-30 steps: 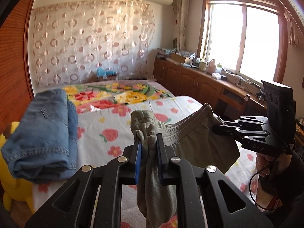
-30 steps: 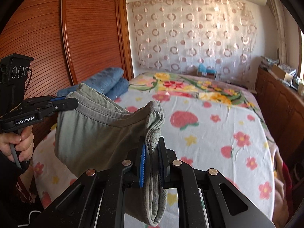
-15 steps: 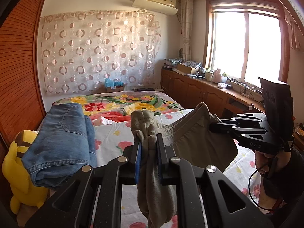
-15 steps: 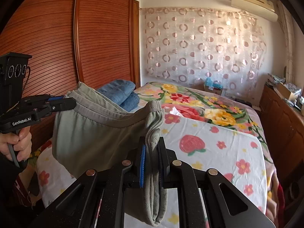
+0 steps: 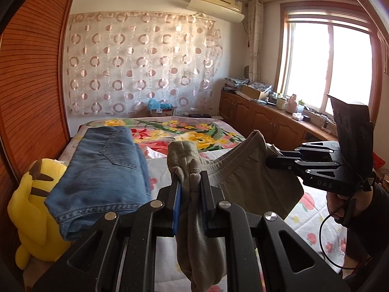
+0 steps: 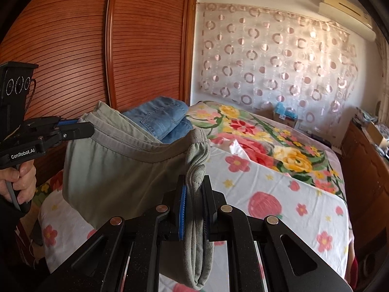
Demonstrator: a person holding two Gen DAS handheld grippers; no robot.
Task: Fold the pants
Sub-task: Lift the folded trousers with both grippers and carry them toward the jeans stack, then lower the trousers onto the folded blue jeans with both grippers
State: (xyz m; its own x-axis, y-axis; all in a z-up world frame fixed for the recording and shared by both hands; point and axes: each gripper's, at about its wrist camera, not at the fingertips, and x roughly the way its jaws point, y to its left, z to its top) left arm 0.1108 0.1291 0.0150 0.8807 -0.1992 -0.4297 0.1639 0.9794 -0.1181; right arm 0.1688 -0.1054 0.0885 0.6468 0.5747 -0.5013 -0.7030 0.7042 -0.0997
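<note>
left gripper (image 5: pixel 190 189) clamped on a bunched corner of the pants (image 5: pixel 245 177), grey-green cloth squeezed between the blue pads and hanging down below the jaws. right gripper (image 6: pixel 194 199) likewise closed on the other waistband corner of the pants (image 6: pixel 116 168), fold of fabric pinched between its fingers and drooping under them. pants held up in the air above the bed (image 6: pixel 279 194), not touching it, waistband stretched slack between the two grippers, body of the cloth sagging below. in the left wrist view the right gripper (image 5: pixel 274 161) shows to the right of the pants, tips buried in the waistband, the person's hand (image 5: pixel 340 202) on its handle. in the right wrist view the left gripper (image 6: pixel 82 127) shows to the left of the pants, a hand (image 6: pixel 22 182) under it on the trigger. bed has a white sheet with red flowers, a brighter floral blanket (image 5: pixel 184 131) toward its far end. folded jeans (image 5: pixel 104 170) lie on the bed's left side, just beside the pants in view, apart from them. yellow plush toy (image 5: pixel 31 209) at the bed's left edge, partly under the jeans. wooden wardrobe (image 6: pixel 97 48) left of the bed, circle-pattern curtain (image 5: pixel 143 65) behind the bed, window (image 5: pixel 328 65) and low wooden cabinets (image 5: pixel 267 121) right of the bed, air conditioner (image 5: pixel 216 2) above the curtain.
</note>
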